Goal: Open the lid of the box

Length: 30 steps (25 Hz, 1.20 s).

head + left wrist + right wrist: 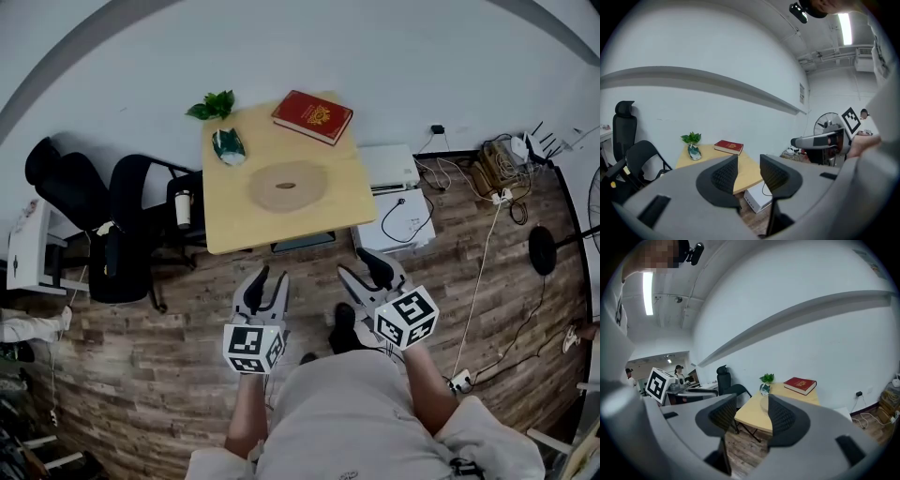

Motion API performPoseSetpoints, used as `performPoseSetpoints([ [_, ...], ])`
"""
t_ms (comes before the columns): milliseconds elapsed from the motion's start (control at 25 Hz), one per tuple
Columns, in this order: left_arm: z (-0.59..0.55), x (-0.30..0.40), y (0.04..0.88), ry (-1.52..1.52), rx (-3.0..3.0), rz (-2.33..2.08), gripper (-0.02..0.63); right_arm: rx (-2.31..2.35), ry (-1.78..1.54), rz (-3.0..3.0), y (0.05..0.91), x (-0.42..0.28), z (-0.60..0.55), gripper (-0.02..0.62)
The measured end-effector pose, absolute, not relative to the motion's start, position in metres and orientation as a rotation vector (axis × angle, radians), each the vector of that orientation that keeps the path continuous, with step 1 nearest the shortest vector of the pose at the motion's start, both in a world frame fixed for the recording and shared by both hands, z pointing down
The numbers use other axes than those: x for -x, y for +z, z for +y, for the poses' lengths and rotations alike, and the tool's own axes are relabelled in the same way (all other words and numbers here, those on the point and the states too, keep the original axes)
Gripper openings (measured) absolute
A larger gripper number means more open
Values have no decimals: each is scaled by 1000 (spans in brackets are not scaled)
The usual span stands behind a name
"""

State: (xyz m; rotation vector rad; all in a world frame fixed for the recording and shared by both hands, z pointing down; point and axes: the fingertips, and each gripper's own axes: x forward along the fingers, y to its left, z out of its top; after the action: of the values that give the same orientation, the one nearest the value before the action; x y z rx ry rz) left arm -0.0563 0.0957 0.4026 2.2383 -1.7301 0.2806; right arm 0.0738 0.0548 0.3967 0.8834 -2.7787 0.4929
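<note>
The box [312, 116] is flat, red and book-shaped with a gold emblem. It lies shut at the far right corner of a small wooden table [234, 220], and shows in the left gripper view [729, 146] and the right gripper view [800, 385] too. My left gripper [270, 281] and right gripper [361, 267] hang over the wooden floor in front of the table, close to the person's body and well short of the box. Both are open, left [749, 161] and right [751, 399], with nothing between the jaws.
A round wooden mat [288, 185] lies mid-table, with a small potted plant [228, 145] at the far left corner. Black chairs [122, 225] stand left of the table. White boxes [398, 220] with cables sit on the floor at its right, a fan stand [544, 248] further right.
</note>
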Motion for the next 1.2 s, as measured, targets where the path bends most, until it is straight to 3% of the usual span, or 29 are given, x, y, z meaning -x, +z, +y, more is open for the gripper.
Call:
performPoseSetpoints([
  [640, 25, -1, 424, 355, -2206, -1732, 140, -798, 549, -2792, 428, -115, -17, 207],
  [1200, 15, -4, 443, 410, -2182, -1711, 149, -726, 592, -2768, 446, -106, -22, 208],
])
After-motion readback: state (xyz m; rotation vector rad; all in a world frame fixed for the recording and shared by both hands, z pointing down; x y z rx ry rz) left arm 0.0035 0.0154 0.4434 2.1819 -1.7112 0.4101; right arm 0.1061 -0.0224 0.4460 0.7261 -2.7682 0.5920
